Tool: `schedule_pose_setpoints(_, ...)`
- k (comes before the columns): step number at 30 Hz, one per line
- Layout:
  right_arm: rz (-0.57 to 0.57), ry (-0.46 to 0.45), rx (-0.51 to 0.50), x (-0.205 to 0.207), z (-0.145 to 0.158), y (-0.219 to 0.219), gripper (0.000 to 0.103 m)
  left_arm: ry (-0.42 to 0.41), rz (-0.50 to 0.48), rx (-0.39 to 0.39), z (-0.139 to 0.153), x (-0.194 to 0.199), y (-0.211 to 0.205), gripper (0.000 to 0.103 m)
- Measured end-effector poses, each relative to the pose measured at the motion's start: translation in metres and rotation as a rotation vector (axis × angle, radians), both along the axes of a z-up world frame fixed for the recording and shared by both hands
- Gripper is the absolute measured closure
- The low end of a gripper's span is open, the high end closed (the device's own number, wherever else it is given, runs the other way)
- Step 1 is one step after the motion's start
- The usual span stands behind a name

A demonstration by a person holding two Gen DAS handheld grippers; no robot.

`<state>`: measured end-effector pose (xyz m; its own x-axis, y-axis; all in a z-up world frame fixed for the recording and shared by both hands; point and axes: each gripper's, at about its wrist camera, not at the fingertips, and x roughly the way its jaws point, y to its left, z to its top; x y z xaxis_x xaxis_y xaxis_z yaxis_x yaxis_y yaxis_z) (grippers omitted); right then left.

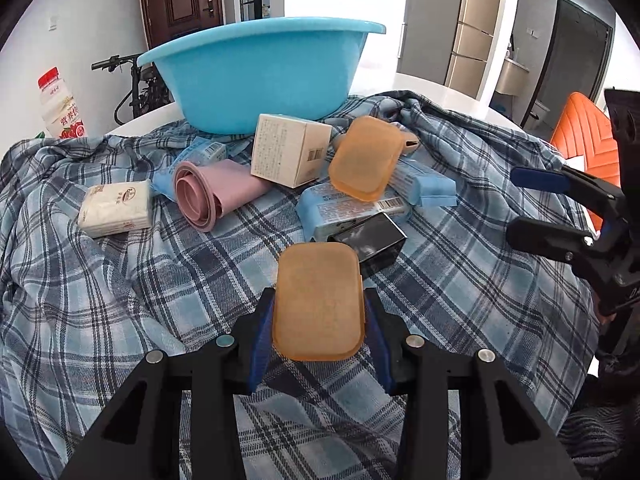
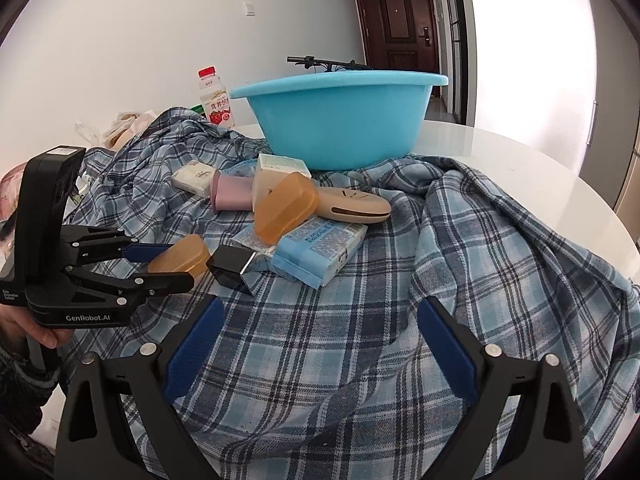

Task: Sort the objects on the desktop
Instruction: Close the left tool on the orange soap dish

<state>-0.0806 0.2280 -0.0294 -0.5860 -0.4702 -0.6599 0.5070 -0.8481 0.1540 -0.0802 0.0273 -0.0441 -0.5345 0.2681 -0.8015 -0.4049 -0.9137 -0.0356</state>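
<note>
- Your left gripper [image 1: 319,316] is clamped on an orange translucent case [image 1: 319,300], blue pads pressed against both of its long sides; the case is held just above the plaid cloth [image 1: 120,300].
- From the right wrist view, that same orange translucent case [image 2: 180,258] sits between the left gripper's [image 2: 182,262] fingers at the left edge of the pile.
- Just beyond the held case lies a black box [image 1: 370,240], tilted, touching a light blue packet [image 1: 344,210].
- A second orange case [image 1: 366,158] leans on top of the blue packets, against the cream carton [image 1: 290,150].
- A pink collapsible cup [image 1: 212,194] lies on its side left of the carton; a white tissue pack [image 1: 116,210] lies further left, apart from it.
- A beige oval device [image 2: 352,206] lies behind the second orange case, near the basin.
- The blue basin [image 1: 260,76] stands upright at the back of the cloth, behind the pile.
- Your right gripper [image 2: 320,344] hovers over bare cloth, fingers spread wide apart, nothing between them.
- A red-capped drink bottle [image 2: 216,98] stands on the white table [image 2: 520,160] behind the cloth, left of the basin.
</note>
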Motion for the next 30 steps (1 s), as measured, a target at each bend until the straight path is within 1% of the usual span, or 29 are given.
schedule_pose_setpoints(5, -0.033, 0.000, 0.011, -0.007, 0.003, -0.011, 0.006, -0.006, -0.003, 0.020, -0.001, 0.001, -0.002, 0.058)
schedule_pose_setpoints(8, -0.016, -0.018, -0.010, -0.009, 0.003, -0.021, 0.006, -0.017, 0.003, 0.036, -0.004, -0.002, 0.001, 0.058)
schedule_pose_setpoints(15, 0.037, -0.054, 0.007, -0.004, -0.011, -0.050, 0.007, -0.023, -0.031, 0.033, -0.011, -0.002, 0.011, 0.058)
schedule_pose_setpoints(21, 0.033, -0.113, -0.043, -0.008, -0.024, -0.050, 0.007, -0.035, 0.016, 0.048, -0.013, -0.006, -0.002, 0.058)
schedule_pose_setpoints(28, 0.047, -0.098, 0.015, -0.011, -0.029, -0.063, 0.007, -0.020, 0.038, 0.045, -0.011, -0.004, -0.013, 0.058)
schedule_pose_setpoints(30, 0.049, -0.099, 0.047, -0.013, -0.031, -0.069, 0.007, -0.013, 0.056, 0.042, -0.011, -0.003, -0.018, 0.058)
